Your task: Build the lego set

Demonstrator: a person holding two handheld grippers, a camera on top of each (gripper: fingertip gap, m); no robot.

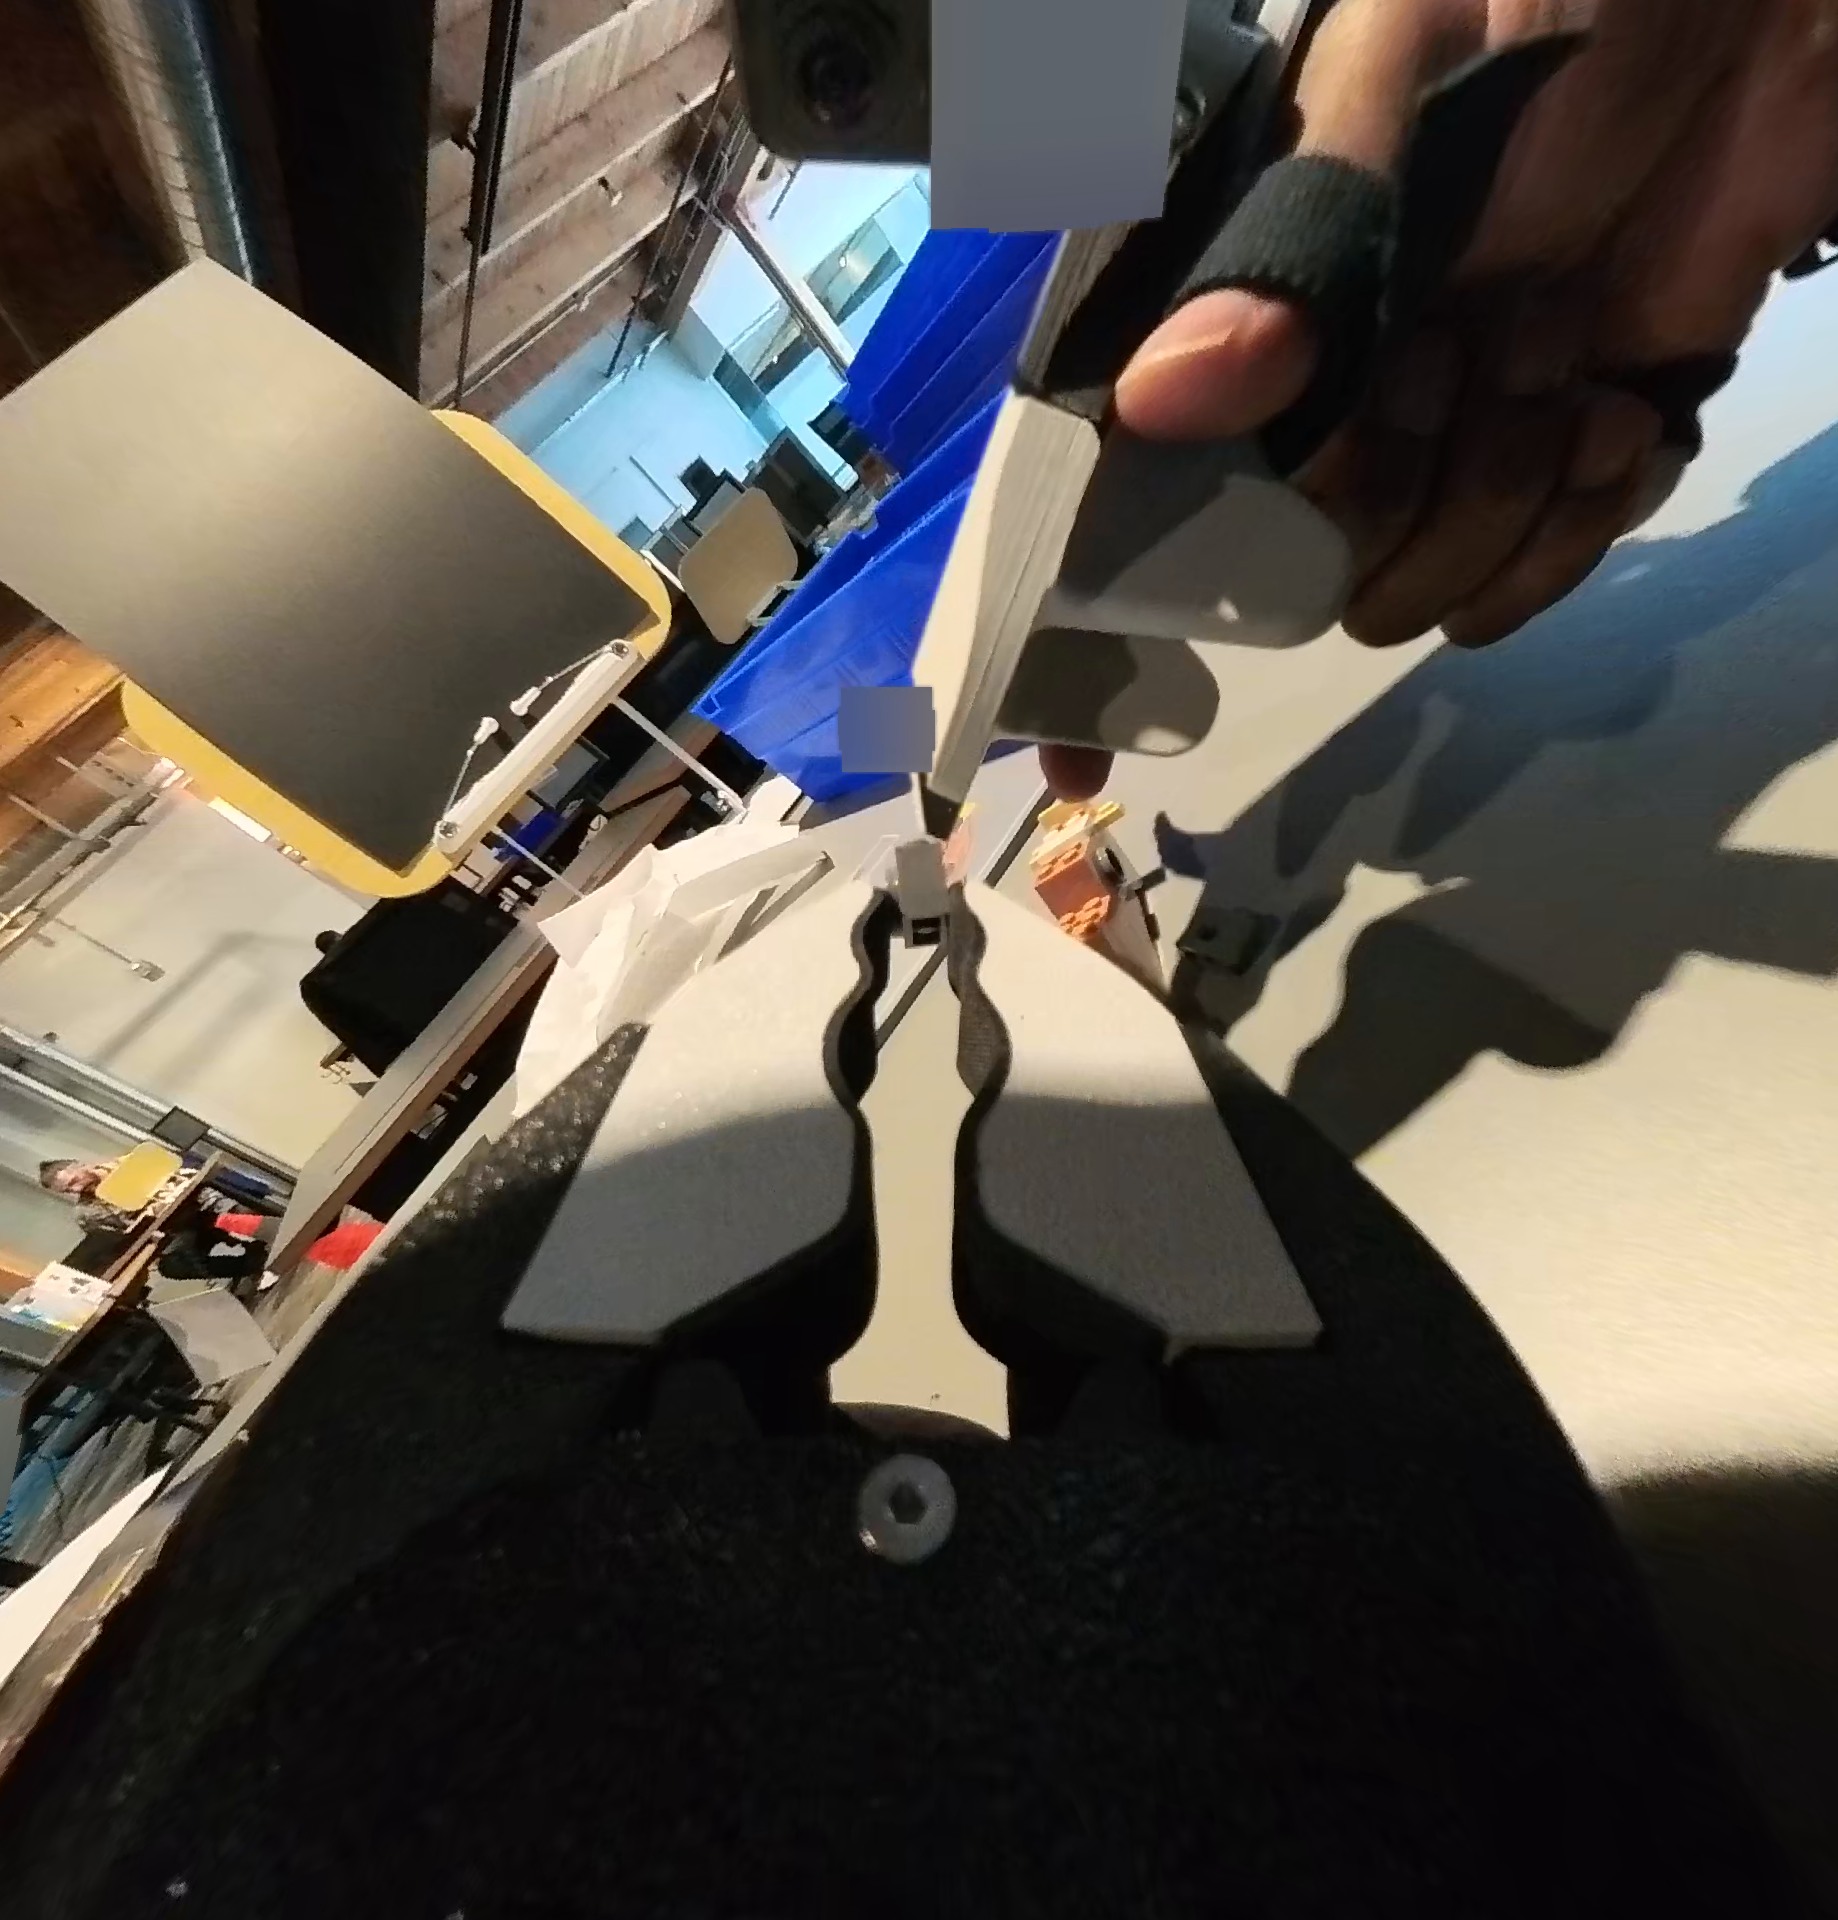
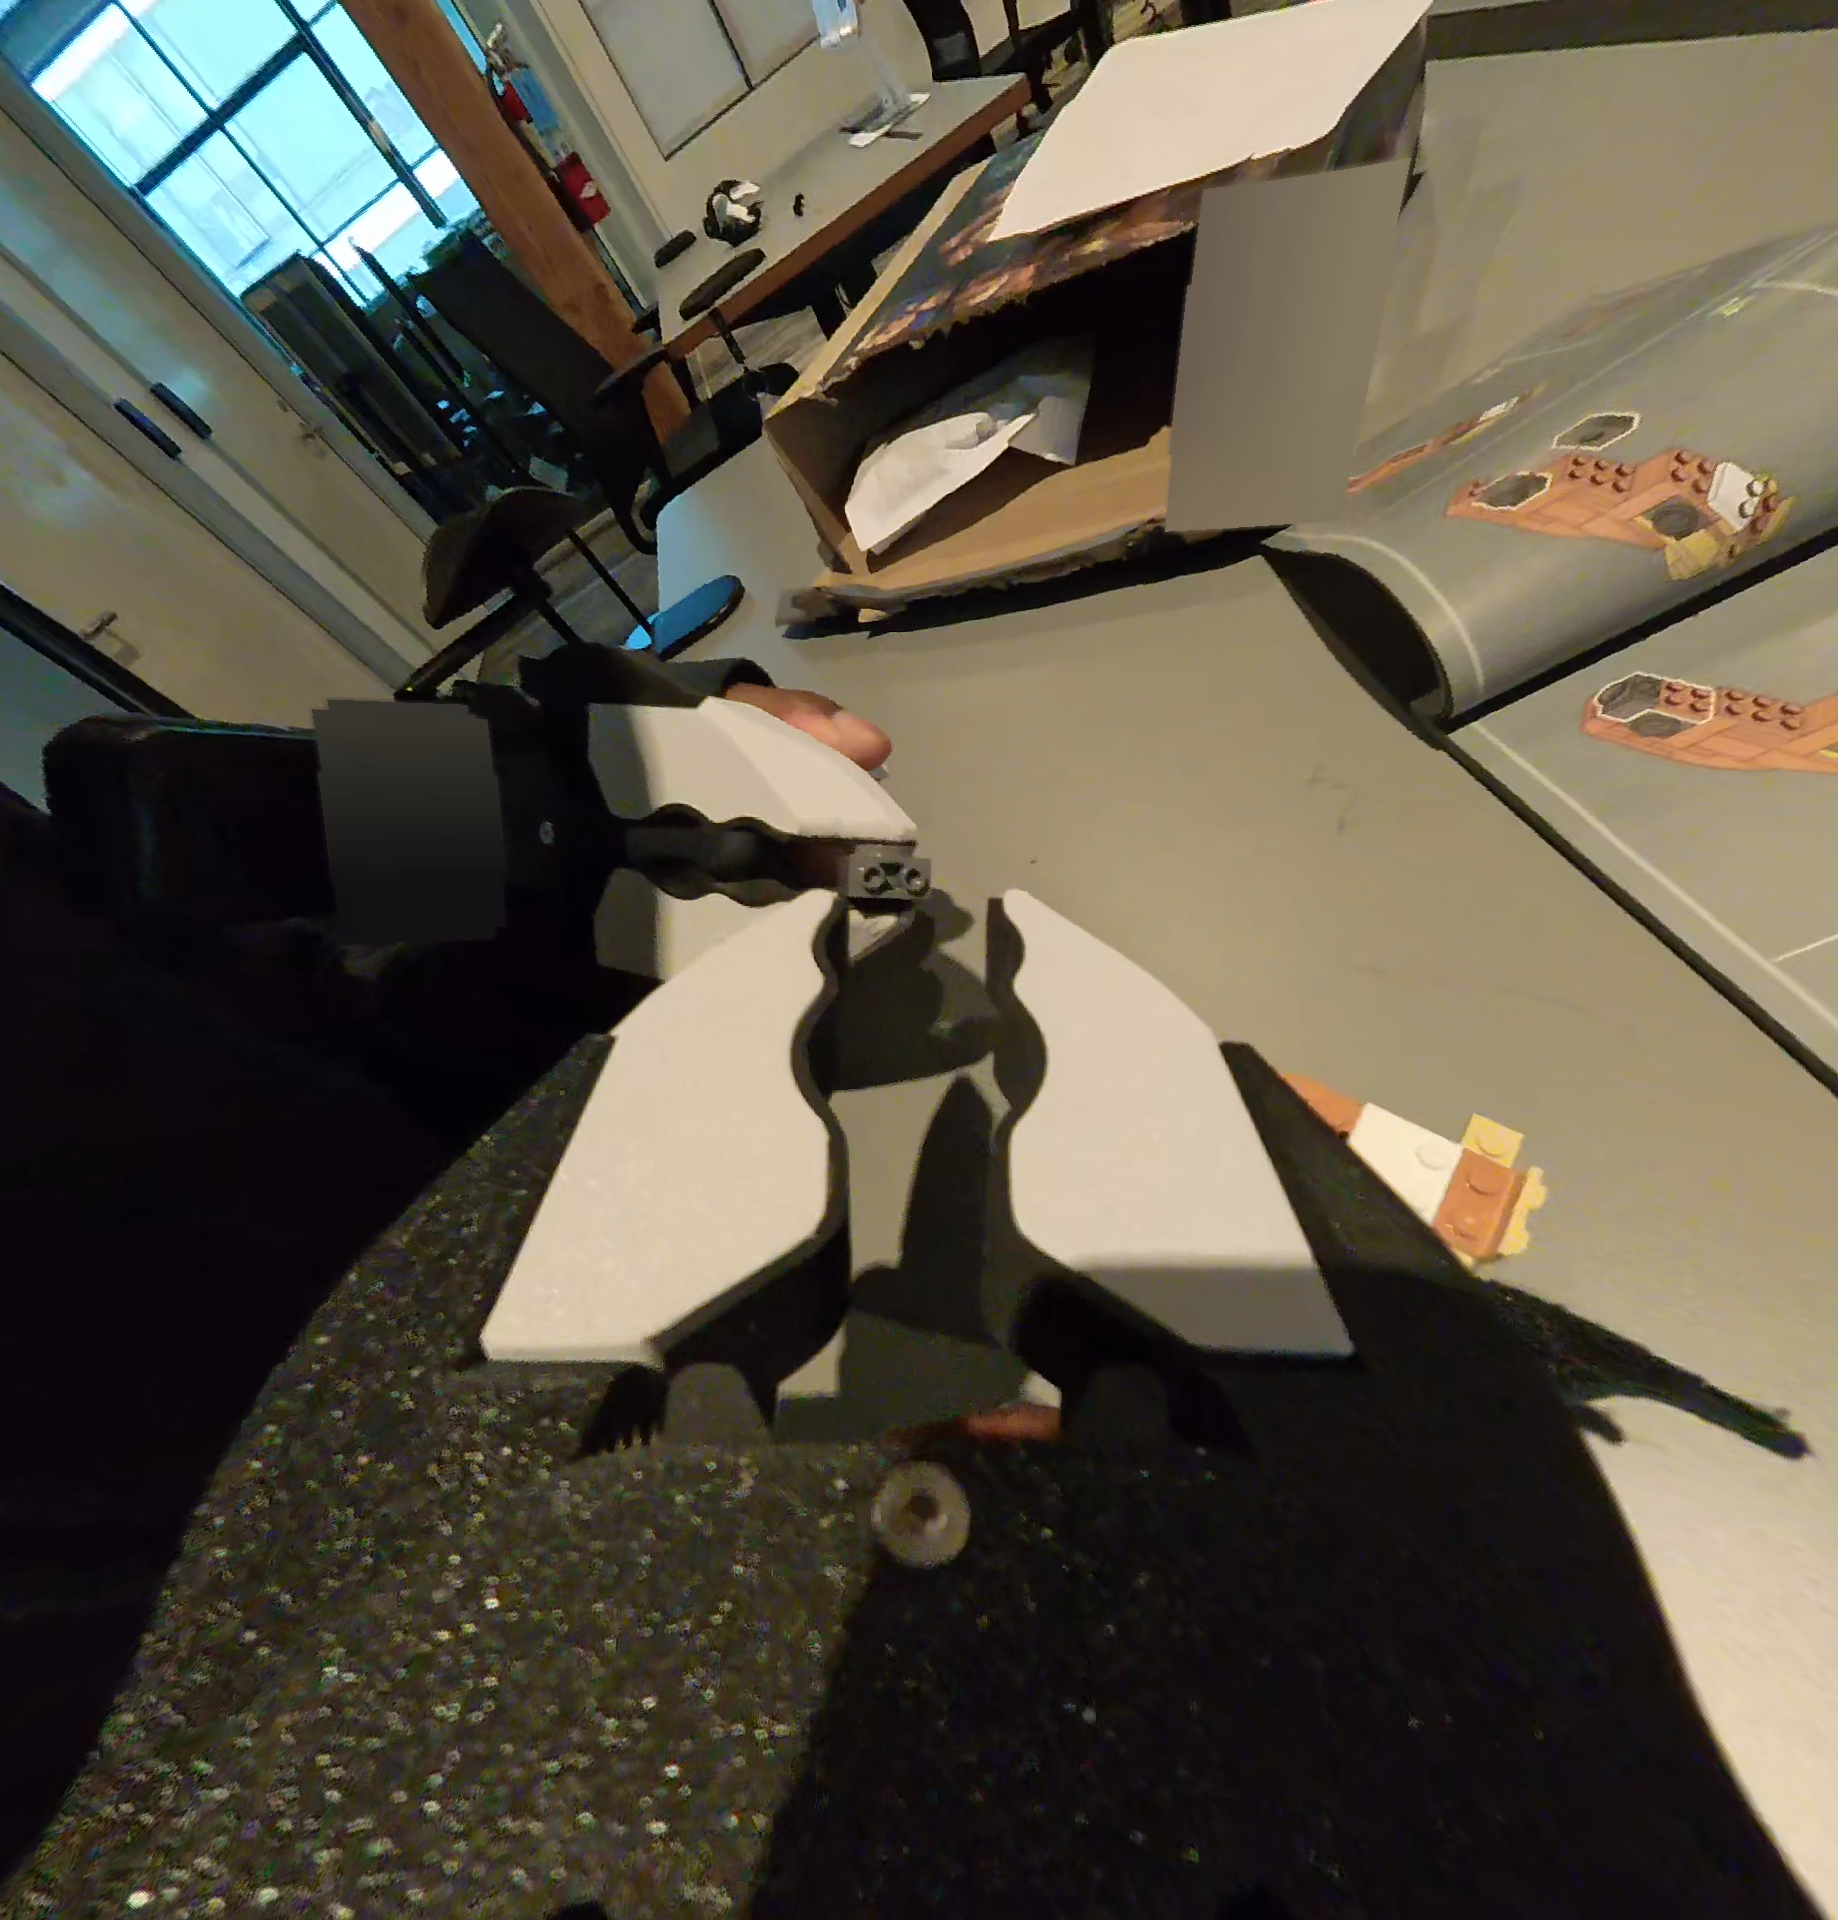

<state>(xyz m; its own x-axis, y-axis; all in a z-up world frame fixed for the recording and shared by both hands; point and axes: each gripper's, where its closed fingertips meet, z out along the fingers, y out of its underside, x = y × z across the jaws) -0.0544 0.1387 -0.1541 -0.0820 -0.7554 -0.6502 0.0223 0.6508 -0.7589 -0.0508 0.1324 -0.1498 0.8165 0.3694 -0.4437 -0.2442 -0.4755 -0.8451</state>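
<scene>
My left gripper is shut on a small dark grey Lego piece and holds it just above the grey table. In the right wrist view the left gripper comes in from the left with that piece at its tips. My right gripper is open and empty, its tips right at the held piece. In the left wrist view it comes down from above. A partly built brown, white and tan Lego model lies on the table to the right; it also shows in the left wrist view.
An open instruction booklet lies at the right. An open cardboard box with crumpled paper stands behind it. Blue bins and white paper lie past the table's far side. A small dark part lies near the model. Both grippers' tips are close together, under 4 cm apart.
</scene>
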